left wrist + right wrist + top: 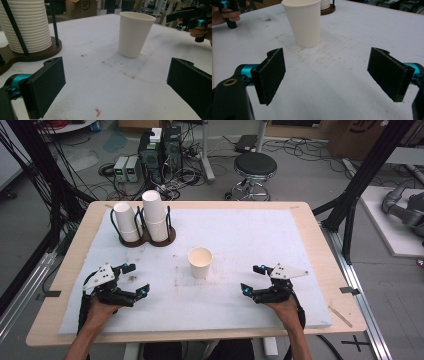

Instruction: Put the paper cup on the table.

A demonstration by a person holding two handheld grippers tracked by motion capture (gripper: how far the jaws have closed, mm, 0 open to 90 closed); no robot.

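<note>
A: High view. What lies on the white mat (260,240)?

B: A single paper cup (200,262) stands upright, mouth up, near the mat's middle, between the two grippers and well apart from each. The left gripper (132,279) rests at the mat's near left, the right gripper (254,279) at its near right; both have their jaws spread wide with nothing between them. At the far left a dark wooden holder (148,239) carries two stacks of cups (155,215), rims down, fenced by black rods.

A: Left gripper view?

B: The jaws stand wide apart and empty (bare mat between them). The paper cup (135,33) stands ahead, slightly right of centre, on a faintly stained patch. One stack of cups (28,26) sits on the holder at upper left; a small orange scrap (98,112) lies on the mat near the jaws.

A: Right gripper view?

B: Again the jaws gape, holding nothing. The paper cup (304,22) stands ahead, left of centre, clear of both pads.
</note>
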